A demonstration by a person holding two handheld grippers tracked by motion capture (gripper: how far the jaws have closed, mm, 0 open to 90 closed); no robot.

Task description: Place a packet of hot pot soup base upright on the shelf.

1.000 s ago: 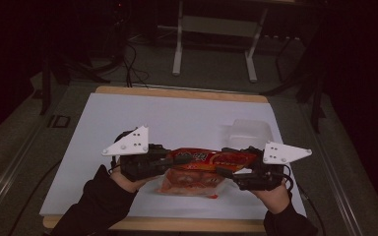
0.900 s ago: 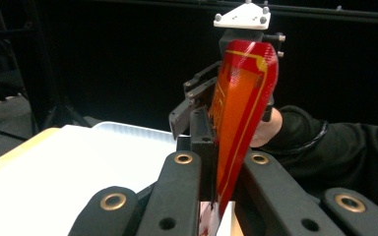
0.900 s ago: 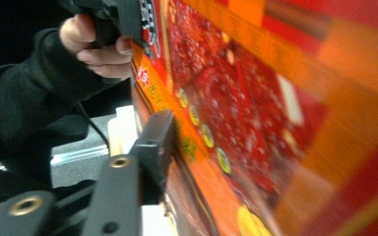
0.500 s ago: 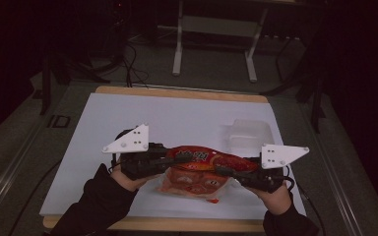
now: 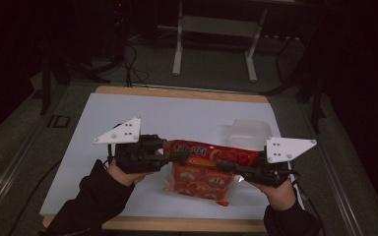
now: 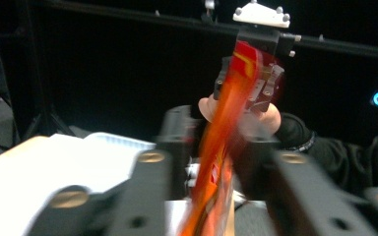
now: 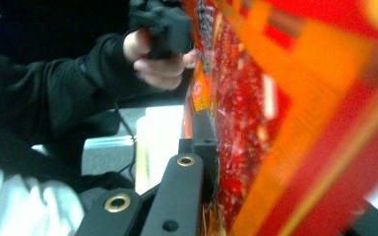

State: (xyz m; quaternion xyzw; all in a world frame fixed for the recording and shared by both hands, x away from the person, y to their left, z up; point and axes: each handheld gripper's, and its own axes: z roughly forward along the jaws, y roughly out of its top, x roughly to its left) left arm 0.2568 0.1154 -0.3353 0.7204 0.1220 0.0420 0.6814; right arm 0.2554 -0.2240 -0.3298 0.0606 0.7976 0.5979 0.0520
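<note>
A person stands at a counter [image 5: 128, 113] covered with a white sheet and holds a two-jaw tool in each hand. Between the tools, lifted just above the counter near its front edge, hangs a red and orange snack bag [image 5: 204, 164], a multipack with smaller packets showing through its lower part.

The left tool [image 5: 179, 156] reaches in from the left at the bag's upper left edge. Its jaws have just been opening and now stand partly apart, with the bag's thin top edge passing between them; in the left gripper view the bag [image 6: 221, 142] runs as a blurred orange strip between the two black jaws, and the pads do not clearly press on it.

The right tool [image 5: 225, 166] comes in from the right and is clamped tight on the upper right part of the bag. In the right gripper view the bag [image 7: 285, 113] lies pressed against one jaw.

A clear plastic tub [image 5: 248, 132] sits on the counter just behind the bag, towards the right.

The step in hand looks like pulling the bag's top seam open, with the left tool loosening to take a fresh hold. The next move probably calls for the left tool to close firmly on the seam opposite the right one, then for both to pull apart steadily without dropping the bag.
</note>
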